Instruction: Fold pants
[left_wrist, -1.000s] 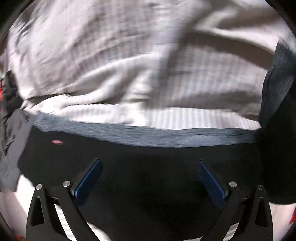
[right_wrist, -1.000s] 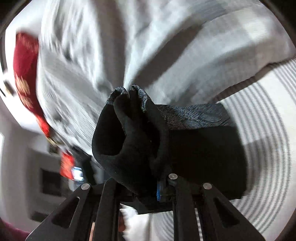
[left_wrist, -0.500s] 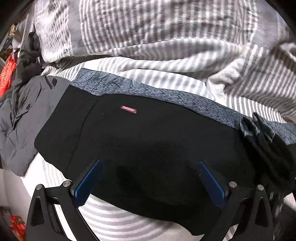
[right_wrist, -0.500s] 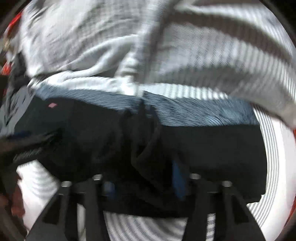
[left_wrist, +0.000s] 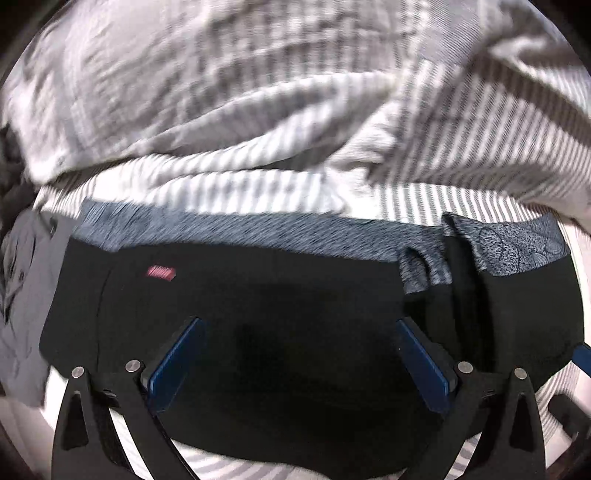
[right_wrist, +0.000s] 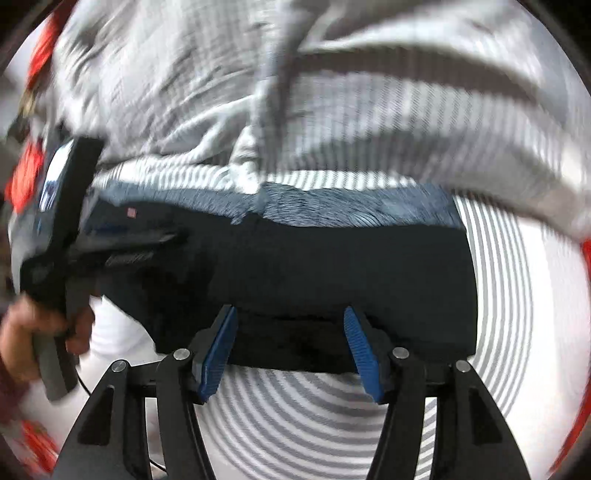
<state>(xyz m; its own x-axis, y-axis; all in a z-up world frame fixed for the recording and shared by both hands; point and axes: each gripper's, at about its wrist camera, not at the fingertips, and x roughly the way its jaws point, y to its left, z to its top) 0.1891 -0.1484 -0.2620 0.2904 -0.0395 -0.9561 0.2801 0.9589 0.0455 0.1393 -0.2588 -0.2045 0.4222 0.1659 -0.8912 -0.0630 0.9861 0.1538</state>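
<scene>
- Lying folded on the grey-and-white striped bed sheet (right_wrist: 332, 413), the soft black fabric pants with a blue-grey patterned waistband (left_wrist: 295, 314) are looking light and limp; pinching a folded edge or corner should suit.
- The right hand-held gripper (right_wrist: 291, 347), clamping bunched cloth a second ago, is now gaping wide and empty; the left hand-held gripper (left_wrist: 295, 358) is staying wide open above the pants.

A rumpled blanket (left_wrist: 295, 122) with grey and white stripes fills the upper part of both views, bunched into thick folds. Beneath it lies a white sheet (right_wrist: 303, 417) printed with grey rings, flat and smooth at the near edge. At the far left of the left wrist view, a grey garment (left_wrist: 26, 295) lies crumpled beside the sheet. Red objects (right_wrist: 26, 181) show at the left edge of the right wrist view, too blurred to identify.
</scene>
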